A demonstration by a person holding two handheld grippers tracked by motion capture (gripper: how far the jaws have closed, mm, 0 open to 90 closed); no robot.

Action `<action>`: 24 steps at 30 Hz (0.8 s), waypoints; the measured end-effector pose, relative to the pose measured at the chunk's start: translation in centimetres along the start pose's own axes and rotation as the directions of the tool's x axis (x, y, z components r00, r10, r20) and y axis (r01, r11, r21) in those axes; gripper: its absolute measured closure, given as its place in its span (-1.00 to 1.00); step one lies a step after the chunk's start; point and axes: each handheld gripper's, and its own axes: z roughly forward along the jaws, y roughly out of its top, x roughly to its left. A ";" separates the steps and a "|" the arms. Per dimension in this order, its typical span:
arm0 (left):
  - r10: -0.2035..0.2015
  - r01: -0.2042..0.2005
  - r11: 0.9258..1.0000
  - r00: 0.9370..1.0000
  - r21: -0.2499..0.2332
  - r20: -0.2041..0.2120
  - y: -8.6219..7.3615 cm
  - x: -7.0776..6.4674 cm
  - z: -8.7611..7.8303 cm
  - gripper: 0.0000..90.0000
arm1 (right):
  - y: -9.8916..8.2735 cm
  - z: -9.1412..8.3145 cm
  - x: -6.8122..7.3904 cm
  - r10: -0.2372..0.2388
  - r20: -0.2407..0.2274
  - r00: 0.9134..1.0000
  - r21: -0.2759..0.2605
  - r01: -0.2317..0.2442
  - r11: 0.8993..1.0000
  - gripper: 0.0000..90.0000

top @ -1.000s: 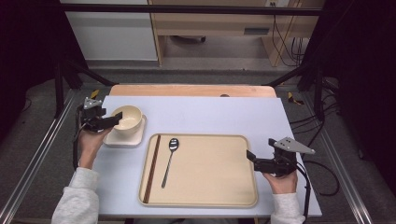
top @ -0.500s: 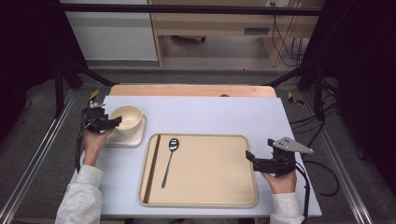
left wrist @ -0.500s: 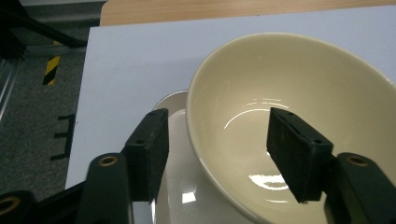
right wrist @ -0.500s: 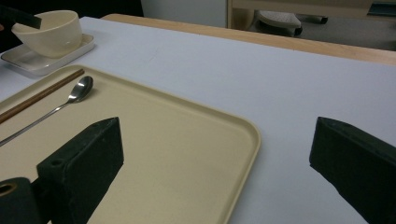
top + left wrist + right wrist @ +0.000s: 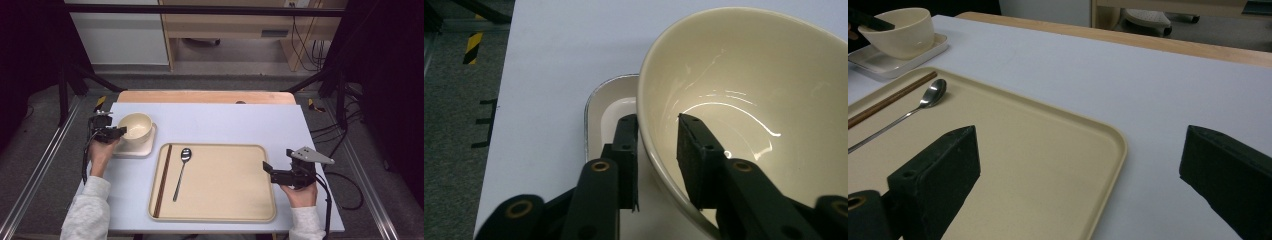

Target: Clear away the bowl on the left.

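The cream bowl point(image 5: 135, 126) sits on a small pale dish point(image 5: 141, 148) at the left side of the tabletop point(image 5: 225, 122), just beyond the near-left corner of the big tan tray point(image 5: 225, 185). The left gripper point(image 5: 115, 132) is at the bowl's left edge. In the left gripper view its jaws straddle the bowl's wall point(image 5: 744, 95), one jaw outside over the dish point(image 5: 604, 107) and the other inside the bowl. The jaws have just been closing on that rim. The outer jaw lies against the wall, while a narrow gap shows between the rim and the inner jaw, so I can't tell for sure that the bowl is pinched tight.

On the tray a metal spoon point(image 5: 181, 171) lies with its bowl end pointing away from the person, and a pair of dark brown chopsticks point(image 5: 163, 180) runs along the tray's left rim, just beside the spoon.

The right gripper point(image 5: 267, 168) hovers at the tray's right edge, held low in the person's right hand point(image 5: 299, 192). In the right gripper view its jaws stand wide apart with nothing between them, the tray rim point(image 5: 1115, 145) and bare tabletop point(image 5: 1148, 75) showing through the gap.
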 end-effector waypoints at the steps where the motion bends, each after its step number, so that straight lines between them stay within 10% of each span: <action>1: 0.004 -0.004 1.000 1.000 0.002 -0.010 0.0 -0.1 0.1 0.58 | 0.0 0.0 0.0 0.000 0.000 1.000 -0.001 0.000 1.000 -0.93; 18: -0.112 0.112 0.994 0.994 0.003 -0.007 0.1 0.8 0.0 0.82 | 0.0 0.1 0.0 0.002 0.001 1.000 0.001 -0.002 1.000 -0.93; 24: -0.090 0.089 0.995 0.996 -0.034 -0.023 0.3 0.3 -0.6 0.83 | 0.0 0.1 0.0 0.003 0.001 1.000 0.000 -0.003 1.000 -0.93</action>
